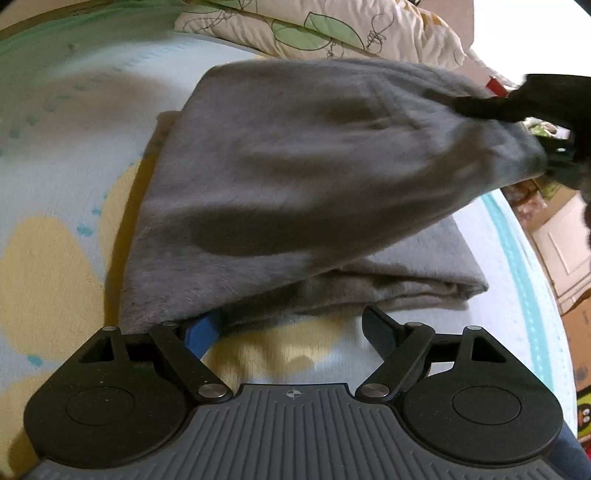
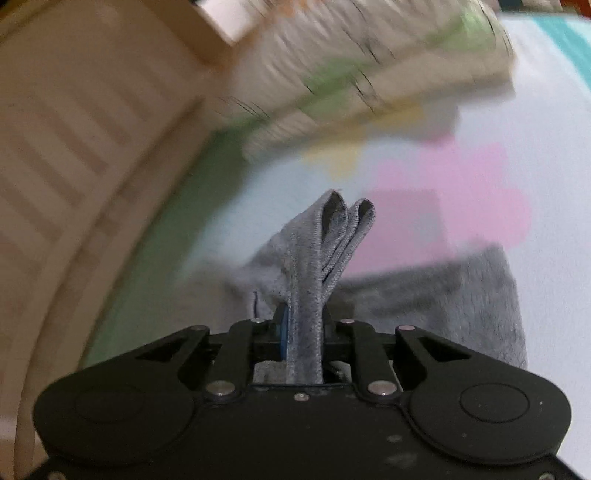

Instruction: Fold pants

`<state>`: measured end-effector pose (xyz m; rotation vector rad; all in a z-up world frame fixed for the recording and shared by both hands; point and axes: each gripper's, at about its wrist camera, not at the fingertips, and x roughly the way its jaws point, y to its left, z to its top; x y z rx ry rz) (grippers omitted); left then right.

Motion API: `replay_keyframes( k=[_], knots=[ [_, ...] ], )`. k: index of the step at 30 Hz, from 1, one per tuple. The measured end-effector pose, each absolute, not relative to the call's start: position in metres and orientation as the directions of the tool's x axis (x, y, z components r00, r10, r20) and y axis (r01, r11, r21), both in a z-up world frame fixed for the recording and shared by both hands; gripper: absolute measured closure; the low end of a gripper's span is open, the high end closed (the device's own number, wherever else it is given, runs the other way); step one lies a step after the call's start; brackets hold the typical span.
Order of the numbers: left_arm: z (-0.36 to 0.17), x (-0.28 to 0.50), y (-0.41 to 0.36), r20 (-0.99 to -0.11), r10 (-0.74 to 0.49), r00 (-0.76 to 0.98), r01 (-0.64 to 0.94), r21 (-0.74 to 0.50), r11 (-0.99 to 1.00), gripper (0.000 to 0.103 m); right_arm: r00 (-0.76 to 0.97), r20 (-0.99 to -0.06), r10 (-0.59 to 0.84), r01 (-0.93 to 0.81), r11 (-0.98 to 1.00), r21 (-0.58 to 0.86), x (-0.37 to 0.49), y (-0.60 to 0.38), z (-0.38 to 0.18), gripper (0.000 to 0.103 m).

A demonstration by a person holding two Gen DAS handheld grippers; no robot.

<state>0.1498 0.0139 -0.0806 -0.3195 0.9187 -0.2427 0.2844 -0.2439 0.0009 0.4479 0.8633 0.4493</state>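
Observation:
Grey fleece pants (image 1: 295, 177) lie partly folded on the patterned bed sheet (image 1: 55, 240). Their upper layer is lifted and stretched toward the right. My left gripper (image 1: 291, 325) is open at the near edge of the pants; its blue-padded finger (image 1: 203, 332) is tucked under the lifted cloth. My right gripper (image 2: 304, 325) is shut on the bunched grey hem (image 2: 328, 251), which sticks up between its fingers. It shows in the left wrist view as a dark shape (image 1: 546, 107) holding the raised end. The rest of the pants (image 2: 461, 295) lie below to the right.
A folded quilt with green leaf print (image 1: 314, 26) lies at the far side of the bed; it also shows blurred in the right wrist view (image 2: 369, 74). A beige slatted headboard or door (image 2: 66, 147) stands left. Cardboard boxes (image 1: 576, 314) sit beyond the bed's right edge.

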Motion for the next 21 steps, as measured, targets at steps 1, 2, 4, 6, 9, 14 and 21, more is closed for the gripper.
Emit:
replay_keyframes(
  k=[1, 2, 4, 6, 9, 14, 21],
  knots=[
    [-0.080, 0.149, 0.013, -0.740, -0.341, 0.579, 0.073, -0.370, 0.926, 0.021, 0.585, -0.616, 0.527, -0.192, 0.828, 0.526, 0.280, -0.248, 0.007, 0.087],
    [-0.080, 0.149, 0.011, -0.745, -0.344, 0.572, 0.081, -0.366, 0.927, 0.021, 0.597, -0.624, 0.504, -0.181, 0.843, 0.507, 0.277, -0.256, 0.009, 0.087],
    [-0.081, 0.147, 0.009, -0.760, -0.352, 0.547, 0.096, -0.361, 0.928, 0.021, 0.596, -0.668, 0.445, -0.124, 0.874, 0.471, 0.275, -0.269, -0.003, 0.087],
    [-0.082, 0.145, 0.007, -0.773, -0.359, 0.524, 0.103, -0.360, 0.927, 0.021, 0.576, -0.730, 0.369, -0.049, 0.907, 0.419, 0.281, -0.279, -0.029, 0.087],
    [-0.078, 0.143, 0.010, -0.790, -0.379, 0.481, 0.103, -0.378, 0.920, 0.021, 0.515, -0.803, 0.302, 0.026, 0.930, 0.366, 0.292, -0.287, -0.077, 0.087],
    [-0.058, 0.137, 0.015, -0.777, -0.441, 0.448, 0.122, -0.436, 0.892, 0.021, 0.543, -0.794, 0.273, 0.011, 0.944, 0.331, 0.298, -0.281, -0.084, 0.086],
    [-0.015, 0.177, 0.015, -0.701, -0.430, 0.569, 0.169, -0.412, 0.896, 0.020, 0.558, -0.773, 0.301, 0.038, 0.922, 0.386, 0.295, -0.293, -0.094, 0.085]
  ],
)
